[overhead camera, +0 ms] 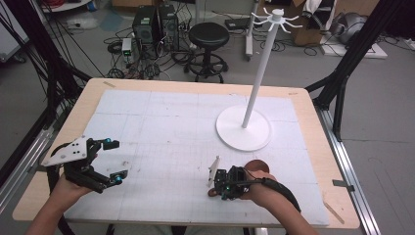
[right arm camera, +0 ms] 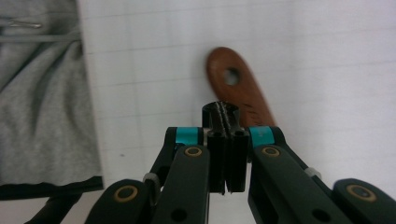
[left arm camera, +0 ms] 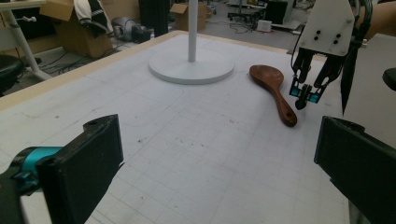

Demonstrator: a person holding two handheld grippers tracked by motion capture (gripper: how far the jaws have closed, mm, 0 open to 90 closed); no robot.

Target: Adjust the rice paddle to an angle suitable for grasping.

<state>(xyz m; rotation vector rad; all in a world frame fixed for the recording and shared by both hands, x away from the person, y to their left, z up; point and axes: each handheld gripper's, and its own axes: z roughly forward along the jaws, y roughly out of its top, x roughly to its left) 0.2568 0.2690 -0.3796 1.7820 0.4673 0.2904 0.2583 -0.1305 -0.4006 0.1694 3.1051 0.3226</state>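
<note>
A brown wooden spoon (overhead camera: 258, 167) lies flat on the white gridded mat near the front right, its bowl (left arm camera: 267, 76) toward the stand's base. Its handle end (right arm camera: 232, 77) has a hole. My right gripper (overhead camera: 221, 188) points down over that handle end, its jaws pressed together with nothing between them. In the left gripper view my right gripper (left arm camera: 303, 99) hangs just beside the handle (left arm camera: 286, 111); I cannot tell if it touches. My left gripper (overhead camera: 115, 161) rests at the front left, open wide and empty, far from the spoon. In its own view my left gripper (left arm camera: 217, 158) frames bare mat.
A white stand with a round base (overhead camera: 243, 128), a tall pole (overhead camera: 259, 73) and hooked arms on top rises at the back right of the mat. The wooden table edge (overhead camera: 83, 105) borders the mat. A stool (overhead camera: 209, 36) and boxes sit on the floor beyond.
</note>
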